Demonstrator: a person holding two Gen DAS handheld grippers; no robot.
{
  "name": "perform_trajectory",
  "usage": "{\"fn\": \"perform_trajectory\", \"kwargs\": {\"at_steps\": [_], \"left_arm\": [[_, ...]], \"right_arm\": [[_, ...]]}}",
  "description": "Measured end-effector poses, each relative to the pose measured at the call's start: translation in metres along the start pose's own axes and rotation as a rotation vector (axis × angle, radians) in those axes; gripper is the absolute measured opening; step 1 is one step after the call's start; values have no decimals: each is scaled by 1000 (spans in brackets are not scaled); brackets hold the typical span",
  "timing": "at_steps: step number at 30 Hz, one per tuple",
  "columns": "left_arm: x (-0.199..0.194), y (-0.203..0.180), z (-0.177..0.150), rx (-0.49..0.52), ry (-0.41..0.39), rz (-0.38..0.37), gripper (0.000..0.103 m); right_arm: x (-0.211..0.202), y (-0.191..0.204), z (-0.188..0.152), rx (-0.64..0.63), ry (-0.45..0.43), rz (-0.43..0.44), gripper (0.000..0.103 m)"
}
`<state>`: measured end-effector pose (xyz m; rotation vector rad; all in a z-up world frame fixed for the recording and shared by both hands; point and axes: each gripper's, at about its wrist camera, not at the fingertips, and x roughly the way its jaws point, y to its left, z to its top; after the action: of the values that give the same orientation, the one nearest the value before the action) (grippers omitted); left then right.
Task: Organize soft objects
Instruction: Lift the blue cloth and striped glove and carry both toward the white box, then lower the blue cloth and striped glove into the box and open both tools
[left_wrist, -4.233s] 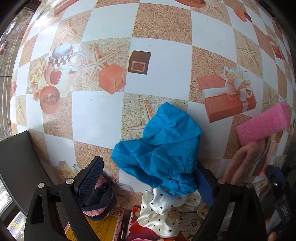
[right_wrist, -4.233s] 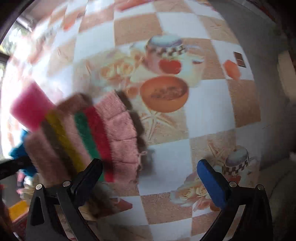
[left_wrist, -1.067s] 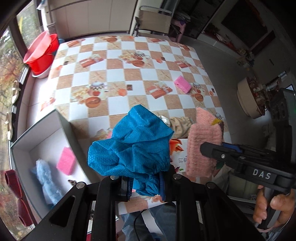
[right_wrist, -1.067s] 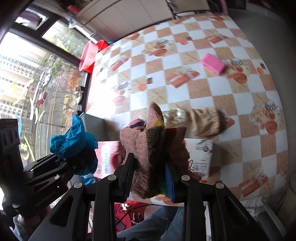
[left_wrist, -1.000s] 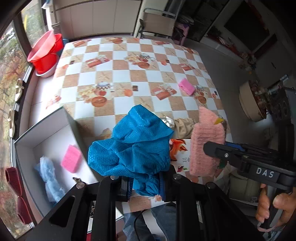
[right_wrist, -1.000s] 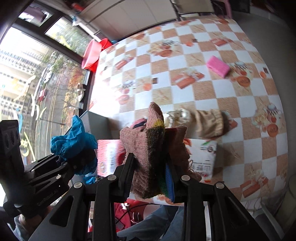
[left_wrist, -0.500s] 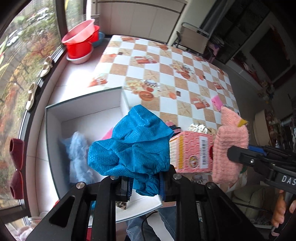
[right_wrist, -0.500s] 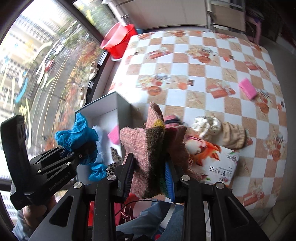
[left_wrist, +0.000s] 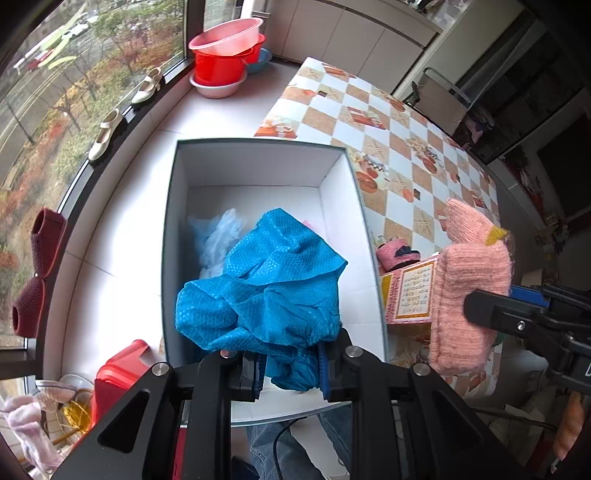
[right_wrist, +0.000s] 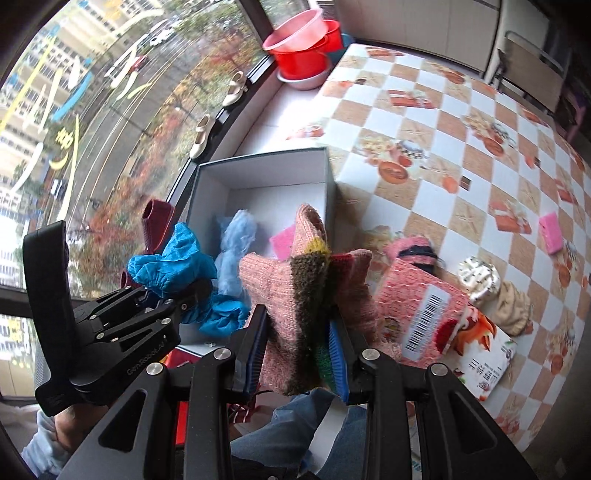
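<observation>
My left gripper (left_wrist: 290, 371) is shut on a crumpled blue cloth (left_wrist: 266, 295), which hangs over the open white box (left_wrist: 258, 173). In the box lie a pale blue fluffy piece (left_wrist: 218, 240) and a pink sponge (right_wrist: 282, 242). My right gripper (right_wrist: 297, 356) is shut on a pink knitted sock with coloured stripes (right_wrist: 295, 291), held just right of the box. In the left wrist view that sock (left_wrist: 469, 291) and the right gripper (left_wrist: 524, 321) show at the right. In the right wrist view the left gripper (right_wrist: 177, 291) with the blue cloth (right_wrist: 170, 262) shows at the left.
The box stands on a white sill beside the checkered table (left_wrist: 391, 147). On the table lie a pink packet (right_wrist: 424, 314), a rolled pink sock (right_wrist: 413, 251), a polka-dot scrunchie (right_wrist: 476, 277), a beige cloth (right_wrist: 513, 302) and a pink sponge (right_wrist: 550, 234). Red basins (left_wrist: 225, 55) stand far back.
Both grippers have swung left from over the table to the box, each keeping its hold. The box now lies right under the blue cloth.
</observation>
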<state>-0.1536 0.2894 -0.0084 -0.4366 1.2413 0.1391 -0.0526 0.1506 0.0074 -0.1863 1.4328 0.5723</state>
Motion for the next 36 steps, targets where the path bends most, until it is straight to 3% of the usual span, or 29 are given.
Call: {"fn": "perform_trajectory", "kwargs": {"at_steps": [12, 36], "left_arm": [[17, 21, -28, -31, 71, 18, 24], [26, 24, -20, -10, 100, 15, 24]], "right_arm": [[29, 35, -9, -76, 85, 21, 32], [41, 40, -1, -91, 112, 4, 32]]}}
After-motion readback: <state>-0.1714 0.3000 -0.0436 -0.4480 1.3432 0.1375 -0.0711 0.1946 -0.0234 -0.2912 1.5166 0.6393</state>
